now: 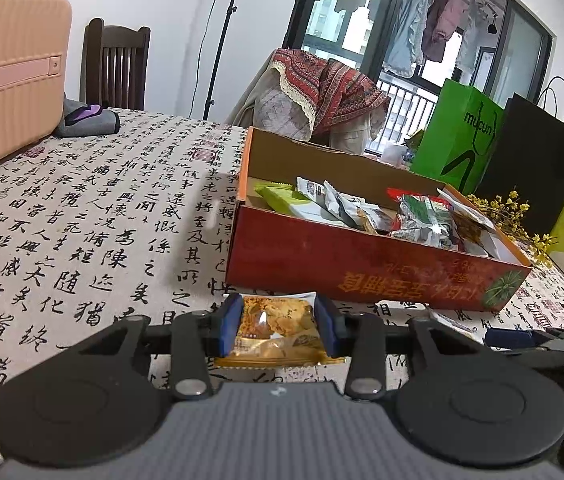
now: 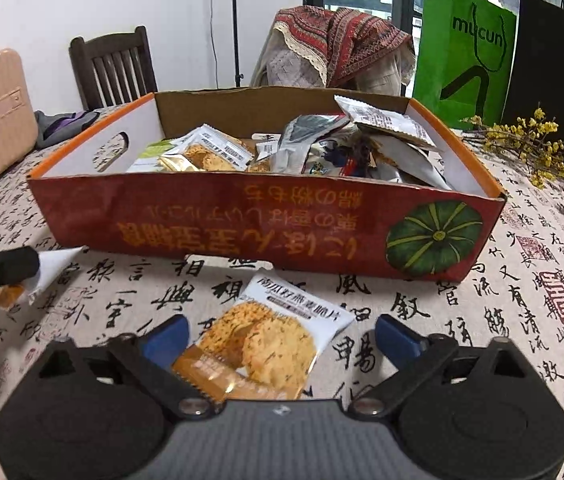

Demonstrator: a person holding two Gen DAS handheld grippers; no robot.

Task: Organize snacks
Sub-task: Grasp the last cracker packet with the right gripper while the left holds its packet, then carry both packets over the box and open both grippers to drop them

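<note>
Our left gripper (image 1: 277, 326) pinches gold cracker packet (image 1: 274, 332) between blue pads (image 1: 229, 322), held above calligraphy tablecloth (image 1: 82, 216). Our right gripper (image 2: 278, 340) spread wide, fingers either side of white-and-orange cracker packet (image 2: 266, 344) lying flat on cloth, not clamped. Beyond, red pumpkin-print cardboard box (image 2: 266, 224) holds heap of mixed snack packets (image 2: 322, 144). Behind box: green paper bag (image 2: 466, 52), yellow flower sprig (image 2: 538, 148).

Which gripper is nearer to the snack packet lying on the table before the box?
Right. The right gripper stands open around the loose packet; the left gripper, off to its left, holds another packet.
</note>
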